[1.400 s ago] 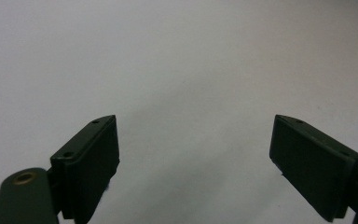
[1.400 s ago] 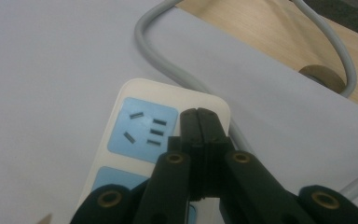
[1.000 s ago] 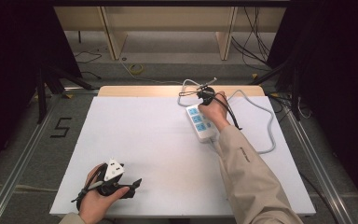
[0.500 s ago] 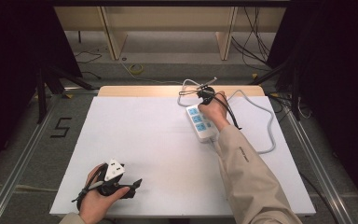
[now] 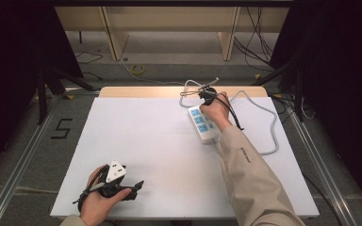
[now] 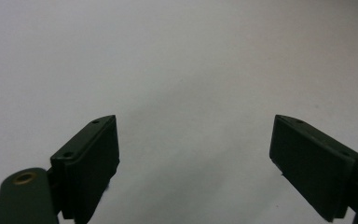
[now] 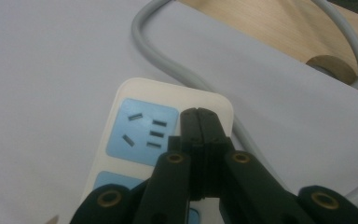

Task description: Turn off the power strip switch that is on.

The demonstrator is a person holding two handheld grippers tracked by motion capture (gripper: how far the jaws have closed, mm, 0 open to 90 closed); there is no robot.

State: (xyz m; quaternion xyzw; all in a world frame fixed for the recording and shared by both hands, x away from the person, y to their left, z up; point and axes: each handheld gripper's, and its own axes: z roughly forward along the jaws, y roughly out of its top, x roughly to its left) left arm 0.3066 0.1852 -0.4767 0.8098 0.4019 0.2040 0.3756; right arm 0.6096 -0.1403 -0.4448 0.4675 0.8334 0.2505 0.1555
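— Right gripper view: the right gripper (image 7: 199, 122) has its jaws clenched on nothing, tip over the power strip (image 7: 135, 135) at the table's (image 5: 146, 141) far edge.
— Anything plugged in?
— Sockets look empty (work barely begun, I judge). The left gripper (image 6: 193, 154) idles, jaws released.

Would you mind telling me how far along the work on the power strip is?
Nothing looks finished yet: every socket on the power strip that shows is empty. In hand: the right gripper hovers shut at the strip's far end. The left gripper waits open over the bare table.
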